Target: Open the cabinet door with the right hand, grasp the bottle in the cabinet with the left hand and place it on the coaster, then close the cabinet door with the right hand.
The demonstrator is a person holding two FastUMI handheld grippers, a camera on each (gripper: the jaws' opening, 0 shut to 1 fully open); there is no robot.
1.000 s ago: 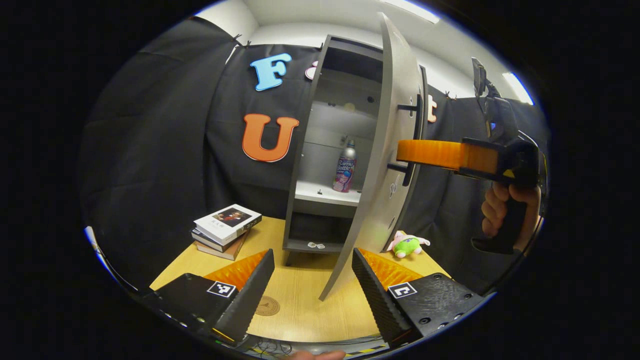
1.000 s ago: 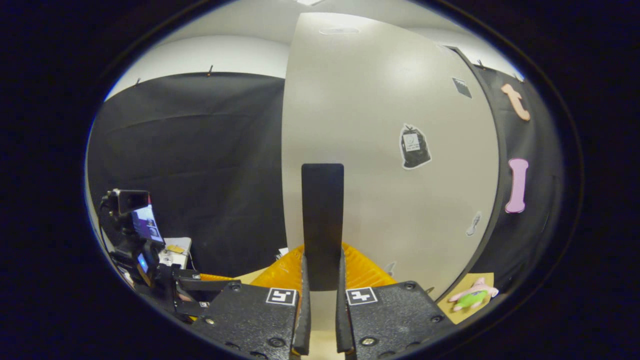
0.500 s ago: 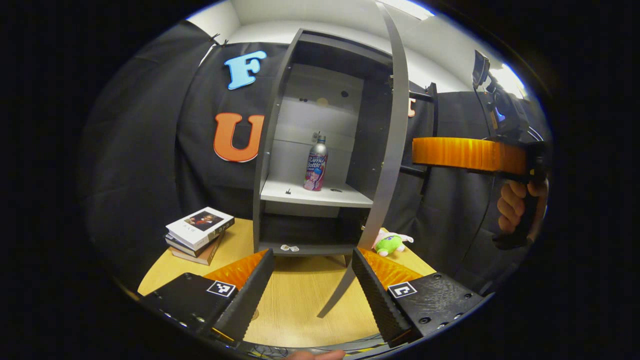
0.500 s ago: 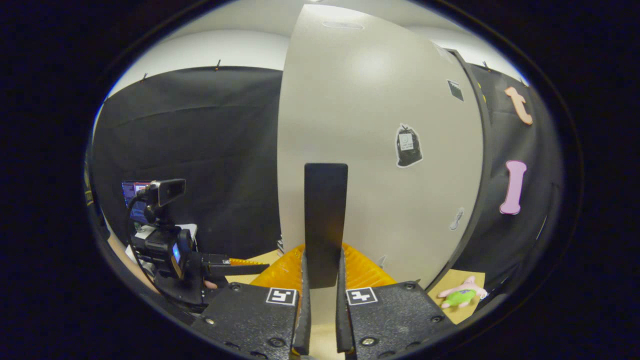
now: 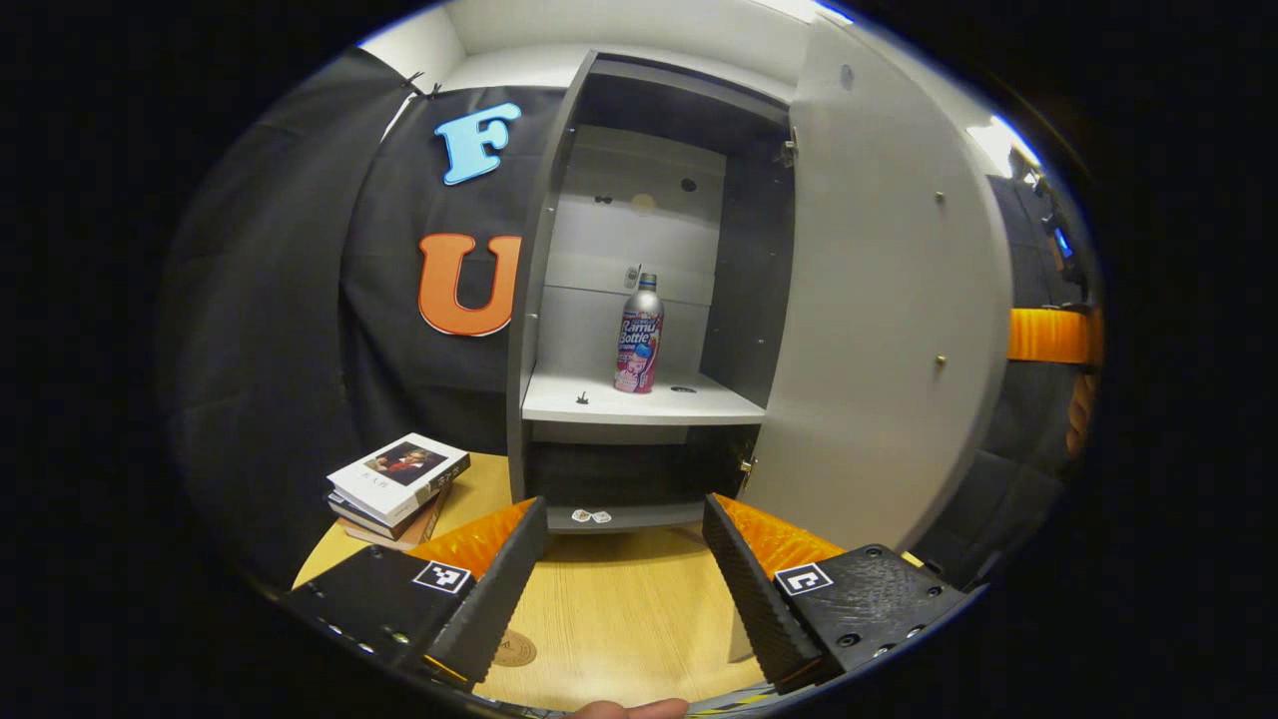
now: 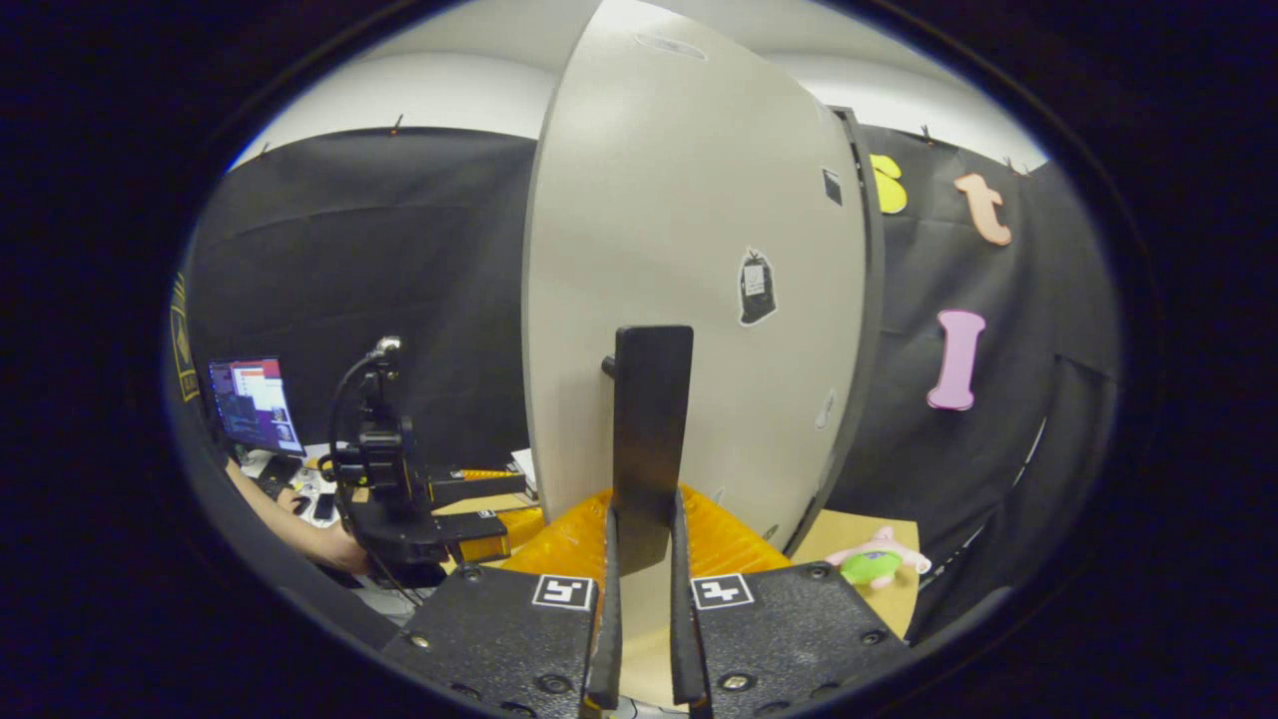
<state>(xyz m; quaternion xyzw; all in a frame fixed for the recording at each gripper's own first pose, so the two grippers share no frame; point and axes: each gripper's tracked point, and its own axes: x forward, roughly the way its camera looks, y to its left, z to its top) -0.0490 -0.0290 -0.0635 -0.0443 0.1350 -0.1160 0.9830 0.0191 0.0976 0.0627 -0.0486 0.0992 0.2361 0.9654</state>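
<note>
The bottle (image 5: 639,335) stands upright, cap up; left gripper (image 5: 624,584) jaws apart, right gripper (image 6: 644,599) jaws clamped on the door handle (image 6: 651,439).

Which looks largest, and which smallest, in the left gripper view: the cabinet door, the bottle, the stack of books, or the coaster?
1. cabinet door, by far the largest
2. stack of books
3. bottle, looks smaller, though it stands farther back, so its true size is unsure
4. coaster, partly hidden behind the left gripper
</note>
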